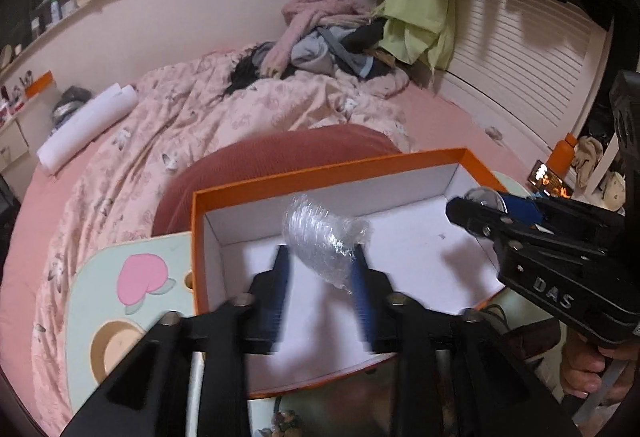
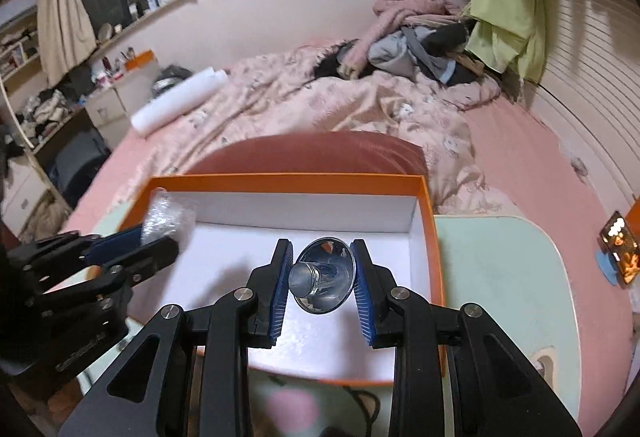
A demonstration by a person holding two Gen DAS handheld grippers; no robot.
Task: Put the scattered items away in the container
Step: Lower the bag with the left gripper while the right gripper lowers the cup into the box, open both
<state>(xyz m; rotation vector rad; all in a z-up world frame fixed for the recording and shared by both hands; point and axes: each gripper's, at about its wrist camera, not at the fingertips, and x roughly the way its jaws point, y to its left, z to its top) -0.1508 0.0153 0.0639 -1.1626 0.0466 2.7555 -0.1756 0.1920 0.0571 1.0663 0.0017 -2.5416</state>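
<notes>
We held both grippers over the orange box (image 1: 320, 173), an open container with white inner walls that sat on a pale green desk (image 1: 100, 277) at the foot of a bed (image 1: 200, 117).

On the left gripper (image 1: 320, 269), our fingers (image 1: 276, 277) stood part-way spread. A crumpled wad of clear bubble wrap (image 1: 320, 233) sat between their tips, above the box's white floor. In the left wrist view its right edge lay against the right blue pad, while the left pad showed a small gap beside it, so we could not tell whether the wad was gripped or already loose. The picture was blurred around the pads. From the right wrist view the same wad (image 2: 166, 219) showed at the tip of the left gripper (image 2: 132, 241), near the box's left wall.

On the right gripper (image 2: 322, 277), our fingers (image 2: 362, 277) were drawn in on a small clear glass (image 2: 324, 281), its flared rim pinched between the two blue pads and its narrow base turned toward the camera. The glass hung over the box interior, nearer the box's right wall (image 2: 426, 221) than its left. In the left wrist view the right gripper (image 1: 476, 209) came in from the right above the box's right side, and the glass (image 1: 482, 197) showed only as a pale curve at its tip.

A hand (image 1: 580, 369) held the right gripper's handle at the lower right edge of that view.
</notes>
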